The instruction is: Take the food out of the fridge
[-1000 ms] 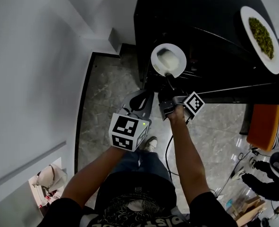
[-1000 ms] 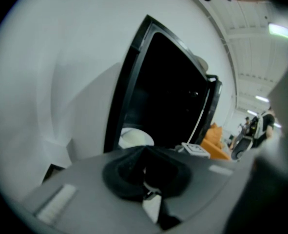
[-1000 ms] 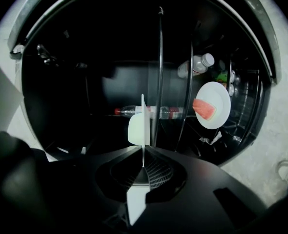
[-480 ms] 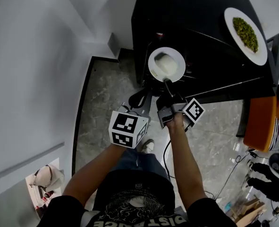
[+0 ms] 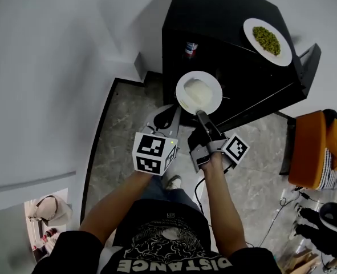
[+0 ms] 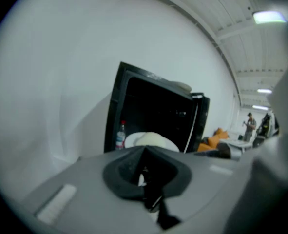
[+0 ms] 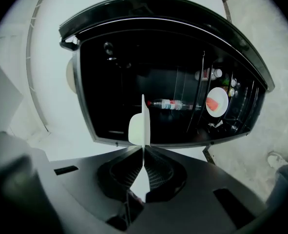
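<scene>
Working left to right in the head view: the left gripper (image 6: 145, 155) sits at 9 o'clock of the plate (image 5: 198, 93). Its fingers are pressed together on nothing, so I read it as a standby hand, kept low and aside so the carrying path stays clear. The plate bears a white mound of food (image 5: 195, 90) and hangs level at the fridge (image 5: 225, 16) opening, at 12 o'clock from the operator's body. The right gripper (image 5: 201, 114) pinches the plate's near rim between its fingers. I judge that a rim grip from the side was chosen because it keeps the plate flat and the pads off the food. A one-sided hold makes the far edge liable to droop, so I would keep the wrist level. At 1 o'clock, a plate of greens (image 5: 267, 40) rests on the fridge top, apparently the unloading spot. An orange seat (image 5: 308, 150) stands at 3 o'clock. The right gripper view alone shows the rim seated edge-on between the ribbed pads. It also shows what remains inside: a bottle (image 7: 170, 104) and a plate with red food (image 7: 216, 102) on a shelf. The left gripper view alone confirms that its own pads meet, with the white mound visible just beyond them.
</scene>
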The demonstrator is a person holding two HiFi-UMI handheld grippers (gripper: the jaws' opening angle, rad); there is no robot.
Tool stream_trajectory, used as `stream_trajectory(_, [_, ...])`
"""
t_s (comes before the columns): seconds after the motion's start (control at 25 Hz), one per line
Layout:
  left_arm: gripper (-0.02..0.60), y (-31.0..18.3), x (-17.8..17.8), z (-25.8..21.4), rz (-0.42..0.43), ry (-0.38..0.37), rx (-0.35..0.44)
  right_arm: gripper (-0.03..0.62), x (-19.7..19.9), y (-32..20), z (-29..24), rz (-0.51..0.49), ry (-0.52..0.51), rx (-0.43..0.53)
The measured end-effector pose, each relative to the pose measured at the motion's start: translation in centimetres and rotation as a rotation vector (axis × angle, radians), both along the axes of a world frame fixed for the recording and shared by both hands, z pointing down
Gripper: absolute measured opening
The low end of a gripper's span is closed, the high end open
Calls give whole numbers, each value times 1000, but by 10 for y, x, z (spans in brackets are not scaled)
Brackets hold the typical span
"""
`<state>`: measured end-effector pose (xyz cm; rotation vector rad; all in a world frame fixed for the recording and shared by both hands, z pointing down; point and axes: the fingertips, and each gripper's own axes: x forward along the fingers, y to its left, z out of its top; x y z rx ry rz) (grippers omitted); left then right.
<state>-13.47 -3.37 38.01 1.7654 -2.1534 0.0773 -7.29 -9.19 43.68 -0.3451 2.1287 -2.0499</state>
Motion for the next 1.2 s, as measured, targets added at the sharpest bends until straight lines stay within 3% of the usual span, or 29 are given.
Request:
stream_trajectory(0.36, [2, 45, 24, -30, -66, -30, 30, 9, 38, 44, -52, -81, 24, -60])
stream_trajectory(0.6, [2, 57, 28, -48, -67, -53, 33, 9, 41, 54, -94, -134, 27, -37])
stream_trajectory(1.2, [2, 27, -5, -93, 59, -63, 103, 11, 24, 55, -188, -92, -67, 23])
